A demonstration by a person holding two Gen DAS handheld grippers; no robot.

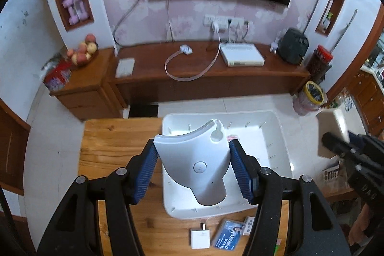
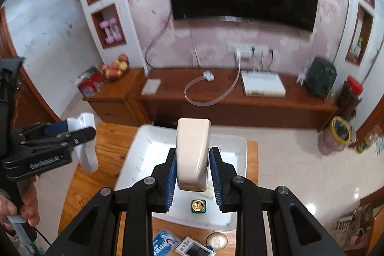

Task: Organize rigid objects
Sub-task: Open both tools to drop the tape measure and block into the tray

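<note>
White plastic bin (image 1: 276,126), shallow and rectangular, sits on the wooden table (image 1: 115,140) and is where things are being collected; you're mid-carry with both tools loaded. Your left gripper (image 1: 193,160) is clamped on a white curved plastic stand with a keyhole slot and round button (image 1: 194,160), held above the bin's near half, blue pads on both sides of it. Your right gripper (image 2: 193,172) is closed on a cream rounded-rectangular plastic case (image 2: 193,155), also hovering over the bin in its own view. Inside the bin, a small green-and-gold square item (image 2: 198,205) lies near the front wall; something pinkish by the far side is too hidden to name. Likely step: dropping both held pieces in. Next move calls for lowering one at a time, opening only once the piece is below the rim, and keeping the case clear of the green-and-gold item. Watch the two tools; they're near each other over the same bin, so stagger them. On the table in front of the bin: white square charger (image 1: 199,238), blue ID card (image 1: 228,235), small white device with a screen (image 2: 193,248), round gold tin (image 2: 216,240). Table's right edge is just beside the bin; open room is to the left on bare wood.
</note>
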